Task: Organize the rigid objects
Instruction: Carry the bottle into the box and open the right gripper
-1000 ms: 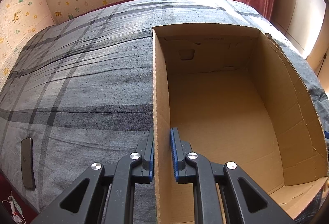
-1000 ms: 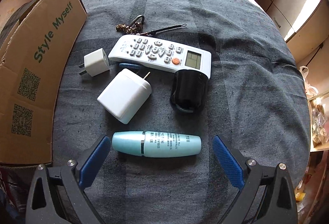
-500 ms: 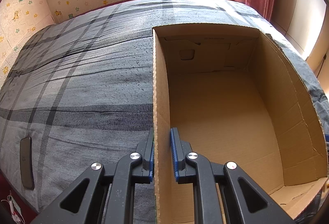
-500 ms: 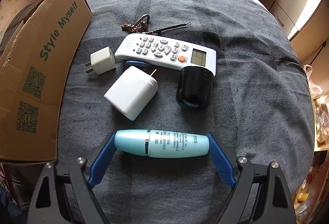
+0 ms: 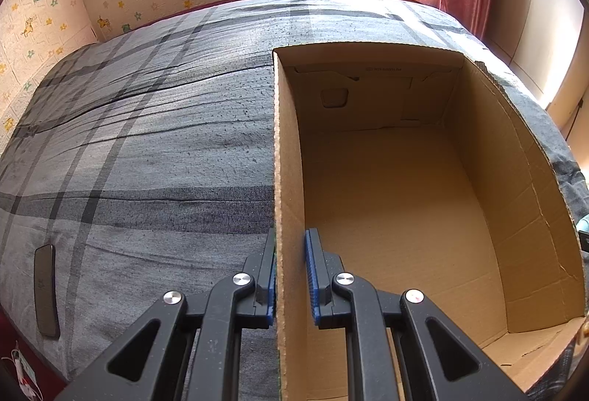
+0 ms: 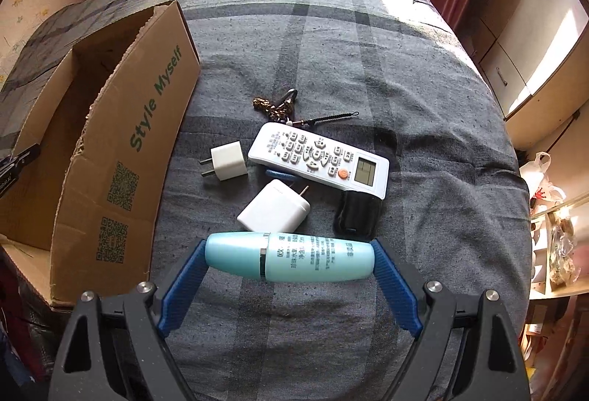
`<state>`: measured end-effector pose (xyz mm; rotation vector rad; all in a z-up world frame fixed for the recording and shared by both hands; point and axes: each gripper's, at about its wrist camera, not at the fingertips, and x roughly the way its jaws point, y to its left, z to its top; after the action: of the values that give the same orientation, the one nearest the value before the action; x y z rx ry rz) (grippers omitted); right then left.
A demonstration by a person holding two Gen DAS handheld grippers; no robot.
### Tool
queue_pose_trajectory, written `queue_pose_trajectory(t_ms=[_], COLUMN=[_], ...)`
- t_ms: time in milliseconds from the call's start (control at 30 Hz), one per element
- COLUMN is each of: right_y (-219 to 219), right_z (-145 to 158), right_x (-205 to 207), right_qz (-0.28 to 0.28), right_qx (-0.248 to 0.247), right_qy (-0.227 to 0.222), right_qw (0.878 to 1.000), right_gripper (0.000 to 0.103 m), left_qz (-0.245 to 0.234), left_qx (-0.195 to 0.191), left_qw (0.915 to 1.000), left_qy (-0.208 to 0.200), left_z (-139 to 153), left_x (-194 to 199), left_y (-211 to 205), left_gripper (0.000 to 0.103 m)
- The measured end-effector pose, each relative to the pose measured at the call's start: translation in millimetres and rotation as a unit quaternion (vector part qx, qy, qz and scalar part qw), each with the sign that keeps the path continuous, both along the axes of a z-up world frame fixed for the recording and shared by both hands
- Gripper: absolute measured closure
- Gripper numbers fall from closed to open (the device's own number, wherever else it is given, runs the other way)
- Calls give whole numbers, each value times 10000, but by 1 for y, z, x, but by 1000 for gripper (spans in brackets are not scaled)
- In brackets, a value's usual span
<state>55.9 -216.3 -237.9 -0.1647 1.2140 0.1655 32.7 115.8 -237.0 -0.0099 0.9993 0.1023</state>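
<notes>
A second ago the right tool (image 6: 289, 285) stood wide around the pale blue bottle (image 6: 291, 261), which lay on the bed (image 6: 368, 70). Its jaws have since closed onto the bottle's two ends and the bottle is lifted off the bed, low in the frame. The remote (image 6: 320, 160), the chargers and the cardboard box (image 6: 121, 143) now sit farther off and smaller.

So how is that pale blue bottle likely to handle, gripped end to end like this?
The pale blue bottle looks smooth and rounded, so it may slip from the right gripper, whose pads press only its tapered ends. Set down, it would probably roll. It seems rigid.
</notes>
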Motion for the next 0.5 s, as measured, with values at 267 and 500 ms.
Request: queue_pose_trajectory(t_ms=[267, 500], right_y=[29, 70], right_z=[39, 67], right_x=[7, 22], right_qz=[296, 730], right_qx=[61, 213], right_qy=[-152, -285], right_qw=[9994, 9967], right_gripper=[13, 13], left_qz=[10, 25], left_qx=[-30, -10], left_qw=[10000, 10000], left_qy=[7, 6], left_z=[0, 0], left_x=[0, 1], left_y=[2, 1], left_gripper=[89, 89])
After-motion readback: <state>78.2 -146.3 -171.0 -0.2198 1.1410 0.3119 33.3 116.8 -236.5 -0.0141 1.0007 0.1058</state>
